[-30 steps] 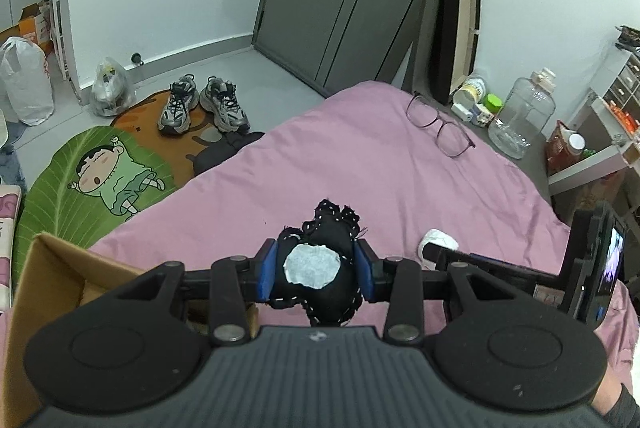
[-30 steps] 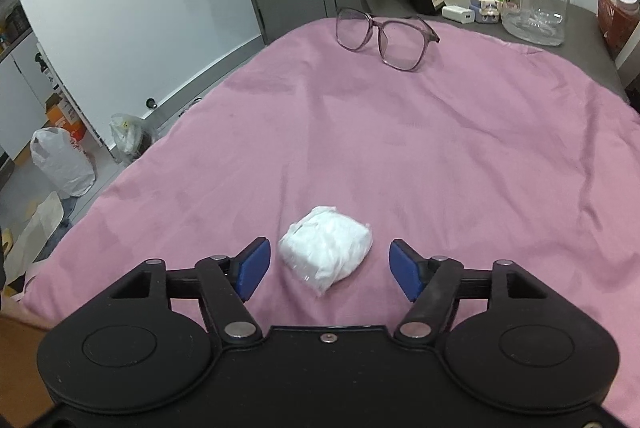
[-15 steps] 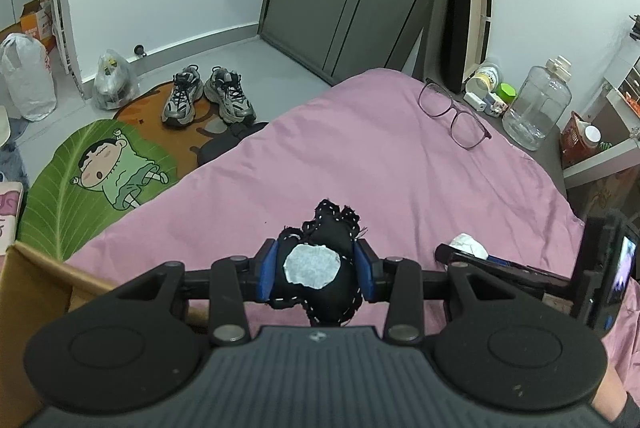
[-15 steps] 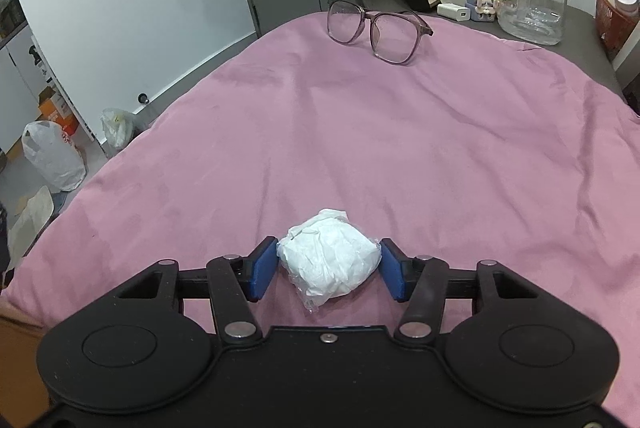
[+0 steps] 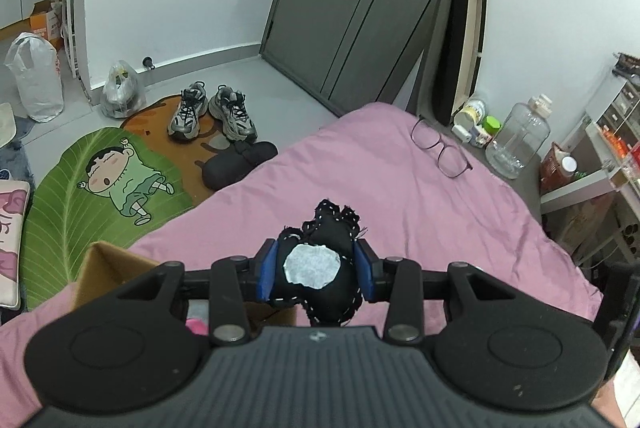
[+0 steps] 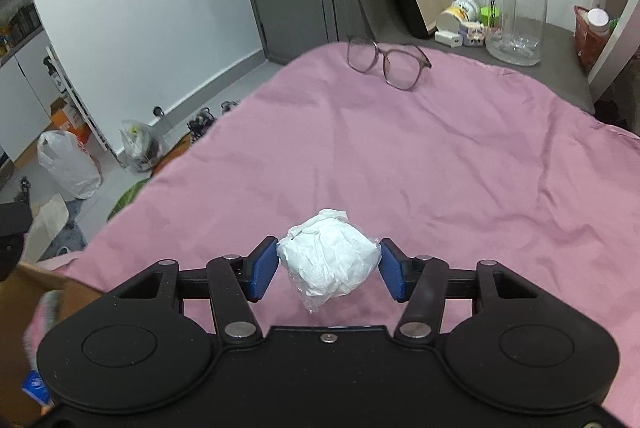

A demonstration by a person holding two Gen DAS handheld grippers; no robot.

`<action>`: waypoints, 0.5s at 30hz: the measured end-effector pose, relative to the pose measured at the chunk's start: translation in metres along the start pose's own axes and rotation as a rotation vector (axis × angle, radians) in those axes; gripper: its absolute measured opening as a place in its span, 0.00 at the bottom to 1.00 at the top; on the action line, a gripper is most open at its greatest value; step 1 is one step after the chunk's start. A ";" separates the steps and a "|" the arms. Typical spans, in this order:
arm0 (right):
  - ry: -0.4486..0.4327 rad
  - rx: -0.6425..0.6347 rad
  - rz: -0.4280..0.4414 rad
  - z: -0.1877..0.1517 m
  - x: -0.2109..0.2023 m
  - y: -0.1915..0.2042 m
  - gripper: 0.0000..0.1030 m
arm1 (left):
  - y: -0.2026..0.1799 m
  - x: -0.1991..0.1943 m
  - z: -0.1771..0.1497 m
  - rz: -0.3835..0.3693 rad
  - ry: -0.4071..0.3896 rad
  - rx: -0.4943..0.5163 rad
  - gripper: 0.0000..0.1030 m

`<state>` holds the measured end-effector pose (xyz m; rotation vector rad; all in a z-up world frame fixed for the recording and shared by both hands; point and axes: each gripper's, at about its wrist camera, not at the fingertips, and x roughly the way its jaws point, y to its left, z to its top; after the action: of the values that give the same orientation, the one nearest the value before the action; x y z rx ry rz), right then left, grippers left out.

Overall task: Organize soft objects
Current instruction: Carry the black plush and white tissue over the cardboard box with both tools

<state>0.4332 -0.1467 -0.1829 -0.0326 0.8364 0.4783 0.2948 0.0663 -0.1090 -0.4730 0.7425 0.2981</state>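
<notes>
My left gripper (image 5: 316, 270) is shut on a black stuffed toy (image 5: 320, 288) with white stitching and a white round patch, held above the near edge of the pink bed cover (image 5: 400, 195). A brown cardboard box (image 5: 104, 268) with something pink inside sits just below and left of it. In the right wrist view, my right gripper (image 6: 328, 268) is shut on a crumpled white wad (image 6: 328, 264) wrapped in clear film, lifted off the pink bed cover (image 6: 440, 147). The cardboard box (image 6: 24, 292) shows at that view's lower left.
Glasses (image 6: 384, 61) lie at the far end of the bed. A clear water jug (image 6: 518, 15), small jars and a charger stand on the grey surface beyond. On the floor left of the bed are sneakers (image 5: 212, 111), a cartoon leaf rug (image 5: 92, 183) and plastic bags (image 5: 36, 75).
My right gripper closed on the white wad and raised it off the cover. My left gripper rose and moved with the black toy, so the box now shows below it.
</notes>
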 end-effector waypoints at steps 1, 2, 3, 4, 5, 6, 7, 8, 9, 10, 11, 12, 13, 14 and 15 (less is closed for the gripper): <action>-0.005 0.000 0.000 0.000 -0.005 0.003 0.52 | 0.002 -0.004 0.000 -0.005 -0.003 -0.001 0.39; -0.009 0.001 0.001 -0.001 -0.011 0.006 0.52 | 0.004 -0.009 0.000 -0.011 -0.007 -0.003 0.39; -0.013 0.003 0.004 -0.001 -0.017 0.009 0.52 | 0.005 -0.014 0.000 -0.018 -0.009 -0.004 0.39; -0.018 0.004 0.007 -0.001 -0.022 0.013 0.52 | 0.006 -0.017 0.000 -0.026 -0.011 -0.002 0.39; -0.023 0.006 0.009 -0.001 -0.027 0.016 0.52 | 0.008 -0.022 0.000 -0.033 -0.015 0.002 0.39; -0.029 0.006 0.010 -0.002 -0.033 0.019 0.52 | 0.009 -0.027 -0.001 -0.038 -0.018 0.005 0.39; -0.034 0.009 0.011 -0.003 -0.037 0.022 0.52 | 0.011 -0.031 -0.001 -0.045 -0.020 0.009 0.39; -0.031 0.018 0.017 -0.003 -0.042 0.024 0.52 | 0.012 -0.035 -0.001 -0.054 -0.020 0.012 0.39; -0.036 0.024 0.020 -0.005 -0.047 0.027 0.52 | 0.014 -0.038 -0.002 -0.059 -0.021 0.015 0.39; -0.042 0.026 0.022 -0.005 -0.051 0.030 0.52 | 0.016 -0.041 -0.002 -0.063 -0.023 0.019 0.39; -0.042 0.032 0.027 -0.006 -0.056 0.033 0.52 | 0.019 -0.045 -0.003 -0.066 -0.025 0.022 0.39; -0.051 0.032 0.031 -0.007 -0.061 0.037 0.52 | 0.022 -0.048 -0.003 -0.070 -0.026 0.024 0.39; -0.057 0.034 0.034 -0.008 -0.065 0.040 0.52 | 0.024 -0.051 -0.003 -0.072 -0.028 0.026 0.39; -0.063 0.037 0.036 -0.009 -0.069 0.043 0.52 | 0.027 -0.054 -0.004 -0.075 -0.030 0.027 0.39; -0.069 0.038 0.037 -0.010 -0.073 0.046 0.52 | 0.030 -0.057 -0.004 -0.077 -0.032 0.029 0.39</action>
<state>0.3653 -0.1367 -0.1294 0.0344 0.7794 0.4960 0.2396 0.0844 -0.0803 -0.4679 0.6952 0.2219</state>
